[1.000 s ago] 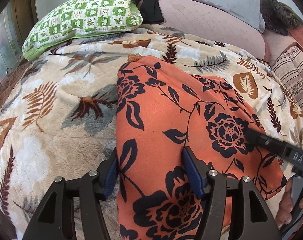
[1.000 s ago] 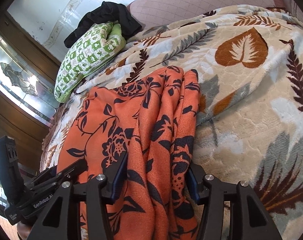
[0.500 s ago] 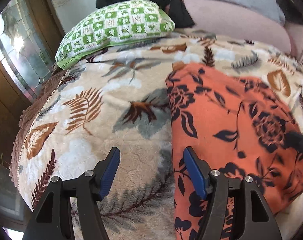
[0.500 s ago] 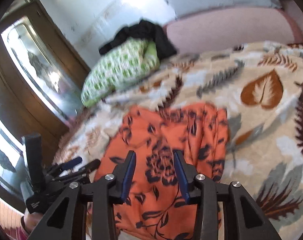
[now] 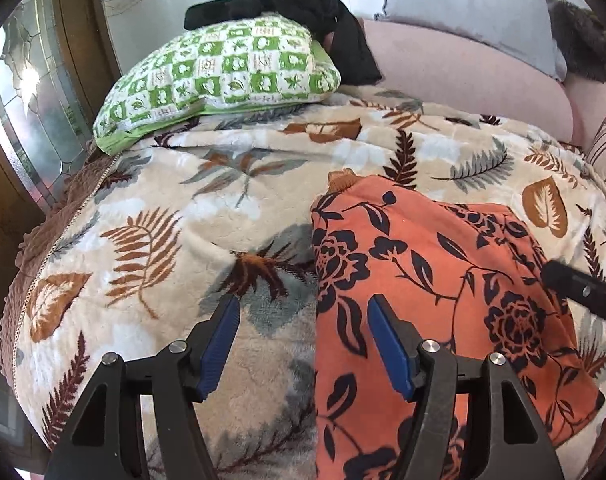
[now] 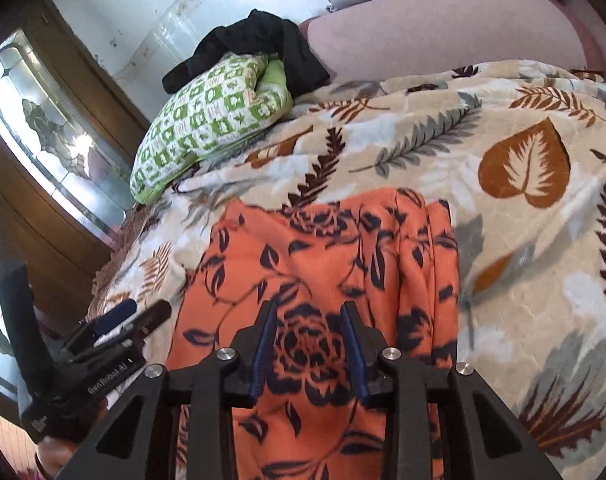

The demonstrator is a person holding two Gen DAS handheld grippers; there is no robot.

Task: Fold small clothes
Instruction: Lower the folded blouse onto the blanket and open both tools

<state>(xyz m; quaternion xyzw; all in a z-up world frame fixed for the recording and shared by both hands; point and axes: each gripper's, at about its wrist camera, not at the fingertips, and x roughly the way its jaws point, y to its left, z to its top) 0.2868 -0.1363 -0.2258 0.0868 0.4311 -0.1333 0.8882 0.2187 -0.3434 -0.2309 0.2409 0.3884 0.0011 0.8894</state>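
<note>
1. The left gripper (image 5: 303,344) was spread wide and empty, straddling the left edge of the orange floral garment (image 5: 431,280).
2. The right gripper (image 6: 309,344) stood parted and empty above the garment's middle.
3. The garment (image 6: 323,264) lay folded on the leaf-print blanket (image 5: 163,248).
4. A green checked pillow (image 5: 223,76) lay beyond, with black clothing (image 5: 323,16) draped on it.

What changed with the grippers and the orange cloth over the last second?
Both grippers let go: the left gripper slid left off the orange cloth, now straddling its edge, and the right gripper lifted back, open above it. The cloth stayed folded on the blanket.
</note>
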